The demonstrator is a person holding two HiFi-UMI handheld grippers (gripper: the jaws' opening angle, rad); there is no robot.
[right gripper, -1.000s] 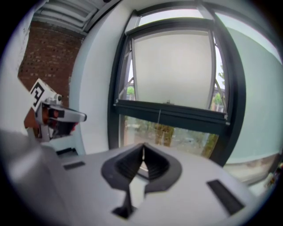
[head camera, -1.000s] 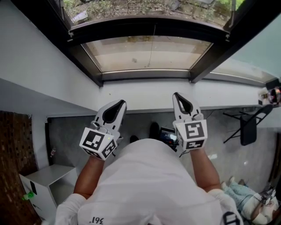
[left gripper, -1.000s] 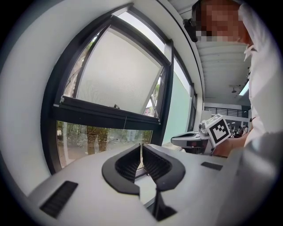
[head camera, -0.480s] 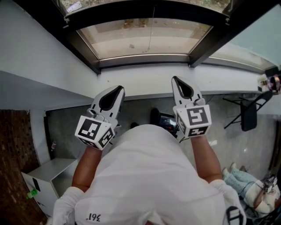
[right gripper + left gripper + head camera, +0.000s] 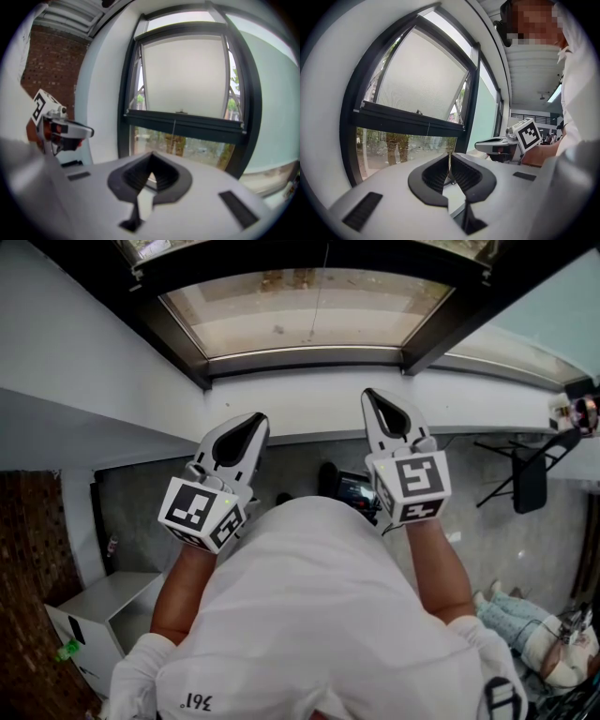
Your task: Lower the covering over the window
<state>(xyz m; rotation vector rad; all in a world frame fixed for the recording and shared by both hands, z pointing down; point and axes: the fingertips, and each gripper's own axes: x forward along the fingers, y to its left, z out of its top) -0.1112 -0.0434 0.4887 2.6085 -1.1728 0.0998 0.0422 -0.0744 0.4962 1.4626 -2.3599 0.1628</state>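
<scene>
Progress looks partial, judged from how the window stands. Nearest, in the lower middle of the head view, the left gripper (image 5: 258,418) and the right gripper (image 5: 367,395) both point up at the white sill (image 5: 309,413). Each has its jaws pressed together with nothing between them, so neither holds any part of the covering.

Beyond them, in the upper middle of the right gripper view, the blind (image 5: 185,75) covers the top part of the window. It ends at a dark rail (image 5: 185,123) across the centre of the frame. A thin cord (image 5: 174,129) hangs from the middle of that rail, well apart from both grippers. Below the rail the pane (image 5: 187,146) is bare, and trees show through it.

What is left, as I read it, is to take the cord or the rail and bring the blind down over that lower strip to the sill.

Writing is scarce. Small dark print sits on the white shirt (image 5: 309,615) at the bottom left of the head view. It looks like digits seen upside down and I cannot read it with certainty. The cubes carry square black-and-white patterns, not words. No brand shows.
</scene>
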